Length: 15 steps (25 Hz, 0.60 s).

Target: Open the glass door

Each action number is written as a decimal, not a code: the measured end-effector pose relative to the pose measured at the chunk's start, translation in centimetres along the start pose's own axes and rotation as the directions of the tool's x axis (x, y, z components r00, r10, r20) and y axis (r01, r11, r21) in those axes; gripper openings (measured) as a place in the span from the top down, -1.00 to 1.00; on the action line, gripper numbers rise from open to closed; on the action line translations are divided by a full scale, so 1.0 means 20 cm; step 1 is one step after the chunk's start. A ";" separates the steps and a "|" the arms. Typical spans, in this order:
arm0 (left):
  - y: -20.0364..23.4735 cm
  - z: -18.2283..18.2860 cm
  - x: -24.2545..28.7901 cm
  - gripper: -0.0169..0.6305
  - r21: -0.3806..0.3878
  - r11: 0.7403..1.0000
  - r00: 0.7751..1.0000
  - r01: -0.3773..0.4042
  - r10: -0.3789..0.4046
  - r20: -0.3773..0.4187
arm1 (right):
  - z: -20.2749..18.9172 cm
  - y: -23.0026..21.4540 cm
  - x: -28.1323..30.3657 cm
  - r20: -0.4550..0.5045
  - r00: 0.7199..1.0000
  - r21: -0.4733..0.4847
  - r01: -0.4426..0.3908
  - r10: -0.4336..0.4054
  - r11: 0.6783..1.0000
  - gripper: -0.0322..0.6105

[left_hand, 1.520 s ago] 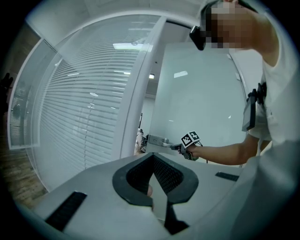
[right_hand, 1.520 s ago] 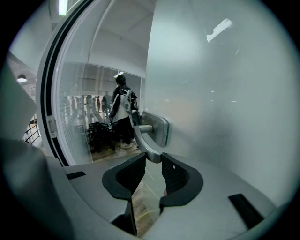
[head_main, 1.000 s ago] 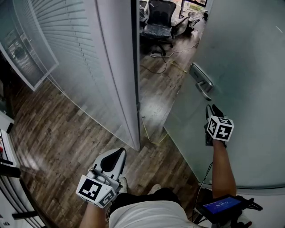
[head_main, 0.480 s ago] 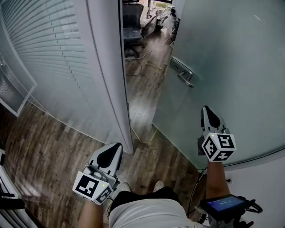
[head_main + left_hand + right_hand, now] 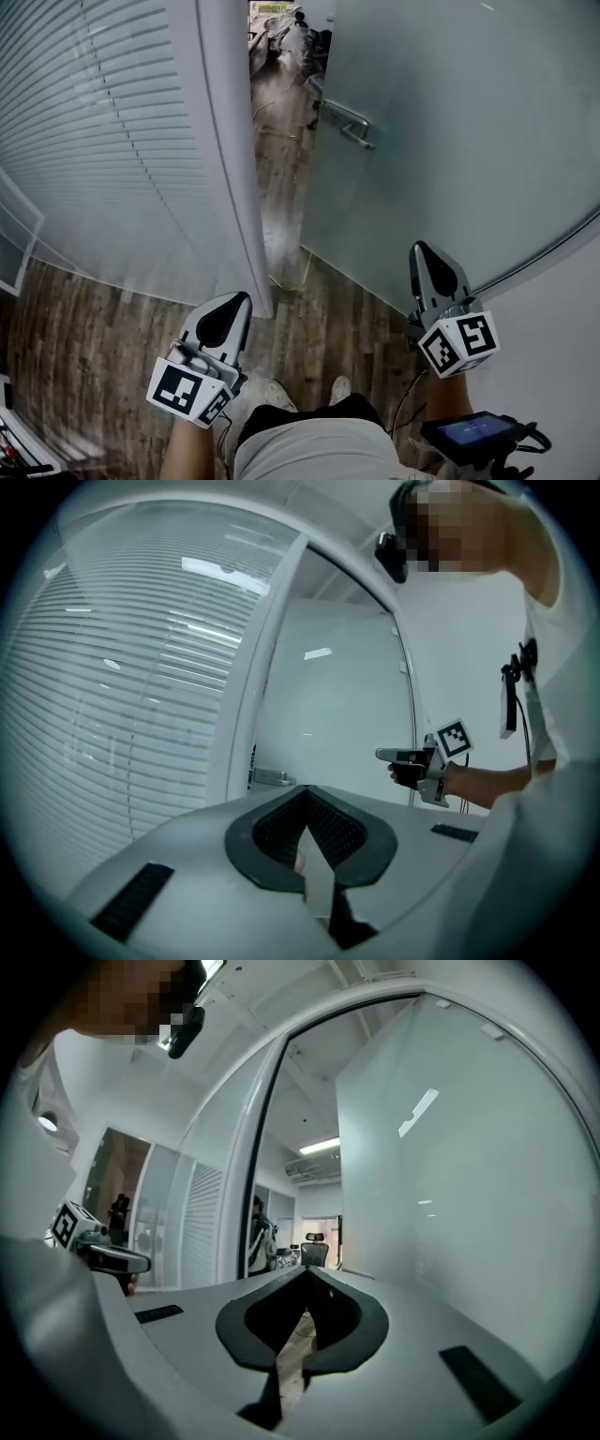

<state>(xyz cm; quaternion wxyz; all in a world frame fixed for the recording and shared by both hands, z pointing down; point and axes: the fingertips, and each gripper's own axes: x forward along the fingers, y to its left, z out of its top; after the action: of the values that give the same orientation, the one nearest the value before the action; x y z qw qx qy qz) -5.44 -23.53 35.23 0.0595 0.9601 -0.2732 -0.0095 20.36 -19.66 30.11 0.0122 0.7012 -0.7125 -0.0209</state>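
Change since a second ago: the right hand-held gripper [image 5: 418, 249], then just beneath the door handle [image 5: 349, 125], is drawn back toward the person and now sits well apart from it, low at the right. Its jaws, wider then, are pressed together. The left hand-held gripper [image 5: 238, 300] is low at the left as before.

Items, left to right:

- Slatted blind panel [image 5: 103, 159]: fills the left of the head view, slats running level behind glass.
- Wooden floor [image 5: 94, 347]: dark planks below the panel, running on through the doorway.
- Left hand-held gripper: jaws closed tip to tip in its own view, nothing between them. It points toward the foot of the white post. Its marker cube [image 5: 187, 394] is nearest the person.
- White post [image 5: 225, 159]: upright edge of the partition, forming the left side of the opening.
- Opening: a narrow gap between post and door, with floor and office clutter beyond. The right gripper view shows an office chair [image 5: 313, 1246] through it.
- Shoes [image 5: 272, 392]: two toes on the floor between the two grippers.
- Glass door [image 5: 469, 141]: frosted, standing ajar to the right of the gap, its free edge apart from the post. The metal lever handle is near that edge, untouched.
- Right hand-held gripper: closed and empty, close beside the door's lower part and pointing along it. Marker cube [image 5: 459, 344] at its rear.
- Small device [image 5: 469, 431]: blue lit screen, at the lower right by the person's side.
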 end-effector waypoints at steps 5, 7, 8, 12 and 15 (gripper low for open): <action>-0.07 0.01 -0.18 0.95 -0.018 1.000 1.000 0.002 -0.002 0.012 | 0.12 0.21 -0.23 0.060 0.997 0.001 -0.043 0.043 0.999 0.89; -0.09 0.01 -0.20 0.95 -0.021 1.000 1.000 -0.004 0.004 0.014 | 0.15 0.23 -0.27 0.082 0.995 0.011 -0.056 0.055 0.998 0.89; -0.10 0.00 -0.20 0.95 -0.022 1.000 1.000 -0.009 0.009 0.015 | 0.14 0.24 -0.29 0.085 0.994 0.014 -0.064 0.062 0.998 0.89; -0.20 -0.01 -0.23 0.95 -0.020 0.999 0.999 -0.030 0.031 0.013 | 0.09 0.20 -0.42 0.073 0.994 0.021 -0.086 0.084 0.996 0.89; -0.36 0.04 -0.27 0.95 -0.019 0.999 0.999 -0.042 0.042 0.012 | 0.12 0.16 -0.57 0.065 0.993 0.030 -0.103 0.101 0.994 0.89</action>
<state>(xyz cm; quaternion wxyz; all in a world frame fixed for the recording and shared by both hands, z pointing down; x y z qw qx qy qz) -6.32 -14.71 33.50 0.0670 0.9535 -0.2935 -0.0167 17.34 -8.18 28.08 -0.0209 0.6632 -0.7476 -0.0305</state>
